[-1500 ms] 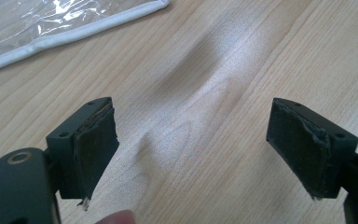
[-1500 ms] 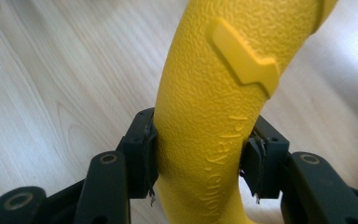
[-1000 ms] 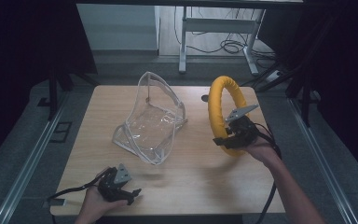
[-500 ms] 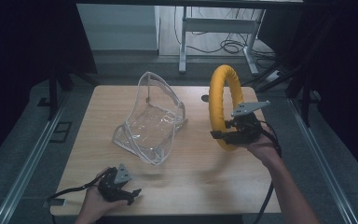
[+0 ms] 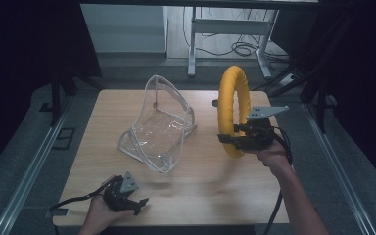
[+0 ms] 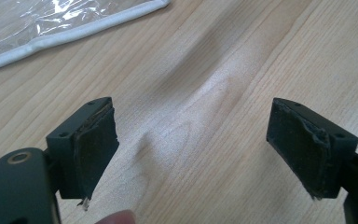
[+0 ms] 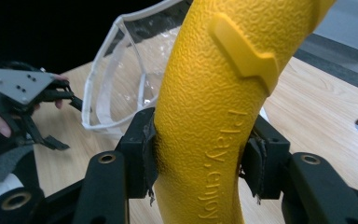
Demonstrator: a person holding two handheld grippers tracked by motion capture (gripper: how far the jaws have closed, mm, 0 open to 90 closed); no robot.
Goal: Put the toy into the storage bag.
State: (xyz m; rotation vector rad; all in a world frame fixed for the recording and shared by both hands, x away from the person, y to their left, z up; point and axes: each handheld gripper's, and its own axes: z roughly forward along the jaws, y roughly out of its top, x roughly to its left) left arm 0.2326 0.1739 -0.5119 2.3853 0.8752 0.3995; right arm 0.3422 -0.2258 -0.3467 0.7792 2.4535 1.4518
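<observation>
Wooden table (image 5: 200, 191) | right fingers (image 7: 200, 154) clamp yellow ring (image 5: 234, 110) | left fingers (image 6: 200, 154) open

The ring (image 5: 234, 110) is a strong yellow with a pebbled, grainy skin; raised letters in the same yellow run along it in the right gripper view (image 7: 214, 116). The right tool (image 5: 227, 139) is black, topped by a grey three-cornered plate, its pads dark and frayed. The left tool (image 5: 138, 204), at seven o'clock on the bench, is black with a grey plate too. The bag (image 5: 159, 125) is clear, glossy plastic edged in white trim. The bench (image 5: 215, 191) is pale wood with fine, straight grain.
</observation>
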